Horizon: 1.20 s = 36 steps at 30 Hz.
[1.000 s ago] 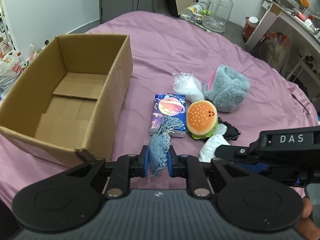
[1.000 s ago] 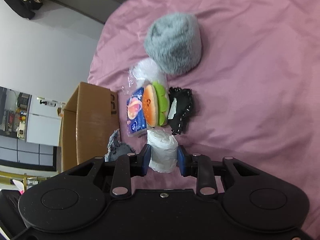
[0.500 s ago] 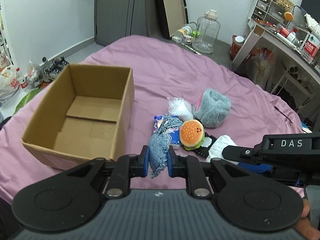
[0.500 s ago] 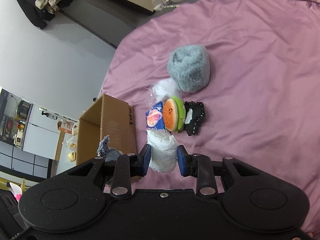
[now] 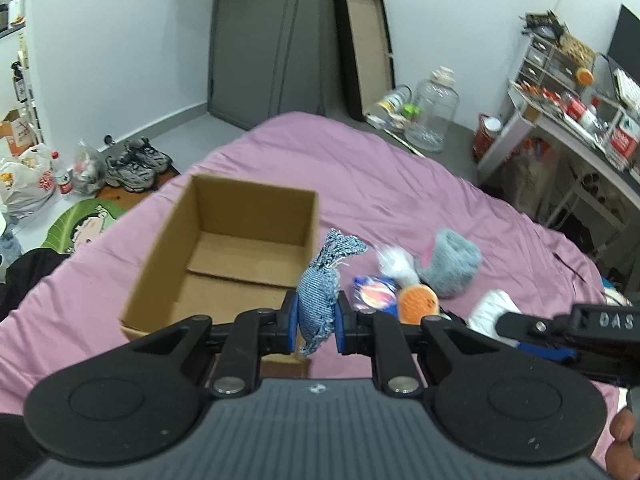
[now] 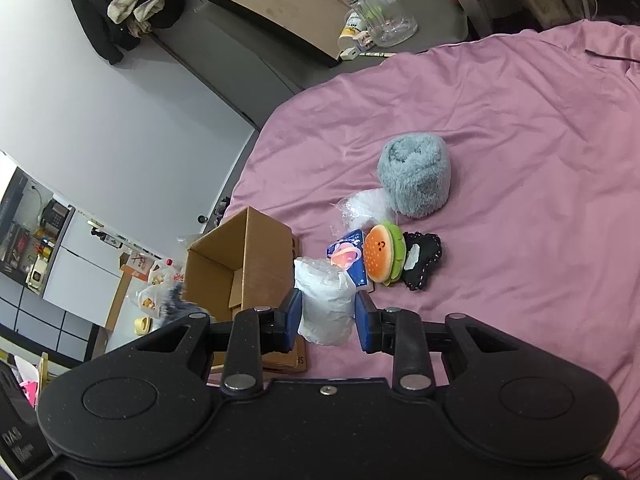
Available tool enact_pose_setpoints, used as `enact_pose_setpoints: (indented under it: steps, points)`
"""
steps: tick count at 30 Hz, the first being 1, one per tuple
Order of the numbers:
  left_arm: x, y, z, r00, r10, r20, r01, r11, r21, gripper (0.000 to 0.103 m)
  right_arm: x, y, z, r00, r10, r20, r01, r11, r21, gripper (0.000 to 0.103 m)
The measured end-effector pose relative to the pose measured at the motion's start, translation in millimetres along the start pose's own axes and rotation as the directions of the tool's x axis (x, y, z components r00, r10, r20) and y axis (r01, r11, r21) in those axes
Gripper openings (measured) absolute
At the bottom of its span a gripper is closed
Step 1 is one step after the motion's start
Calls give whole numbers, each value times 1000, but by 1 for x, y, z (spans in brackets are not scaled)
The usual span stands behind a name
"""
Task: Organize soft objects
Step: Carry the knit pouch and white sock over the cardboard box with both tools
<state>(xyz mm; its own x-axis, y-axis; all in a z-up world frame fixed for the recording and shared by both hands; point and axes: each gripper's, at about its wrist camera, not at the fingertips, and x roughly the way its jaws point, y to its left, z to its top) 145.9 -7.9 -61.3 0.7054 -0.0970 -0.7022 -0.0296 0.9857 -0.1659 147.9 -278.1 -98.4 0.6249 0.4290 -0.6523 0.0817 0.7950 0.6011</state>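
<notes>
Denim pouch (image 5: 318, 298): a blue fabric bundle, pinched between the blue pads of the left gripper (image 5: 317, 322), long axis upright, frayed tied end pointing up and tilted toward the right of the frame. It hangs above the near right corner of the cardboard box (image 5: 224, 248).

White bundle (image 6: 326, 300): soft, plastic-wrapped, pinched between the pads of the right gripper (image 6: 327, 322), standing upright between them, above the bed near the box (image 6: 244, 264).

Box: open-topped, nothing inside but its folded bottom flaps, resting on the purple bedsheet (image 6: 520, 140).

Left on the sheet, clustered beside the box: a burger plush (image 6: 382, 254) on its edge, a blue pack with a planet print (image 6: 348, 254) touching it, a black lacy item (image 6: 422, 260) on its other side, a clear plastic bag (image 6: 366, 208), and a grey fluffy roll (image 6: 416, 180) farthest out.

Room: white walls, grey floor, a large clear water jug (image 5: 434, 114) and a flat cardboard tray leaning on the wall; a cluttered desk at right.

View notes: only the left view shows sneakers (image 5: 138, 164) and shopping bags on the floor (and the other gripper's black arm at right); only the right view shows a dark jacket (image 6: 124, 0) hanging on the wall and the black lacy item clearly.
</notes>
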Motion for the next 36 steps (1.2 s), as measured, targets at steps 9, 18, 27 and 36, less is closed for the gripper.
enact_pose_setpoints:
  steps: [9,18,27,36]
  points:
    - [-14,33,14,999,5,36,-4,1000,-17,17,-9,37,-7,997,25,69,-22,999,-48,29]
    - [-13,58,23,999,0,42,1,999,-35,17,6,64,-19,994,49,102,-45,998,-46,29]
    - [12,81,36,1000,-8,14,9,998,-54,17,38,82,-25,994,64,89,-61,997,-37,29]
    - [55,91,45,999,-26,-37,23,997,-75,17,73,88,-19,994,74,80,-74,997,0,29]
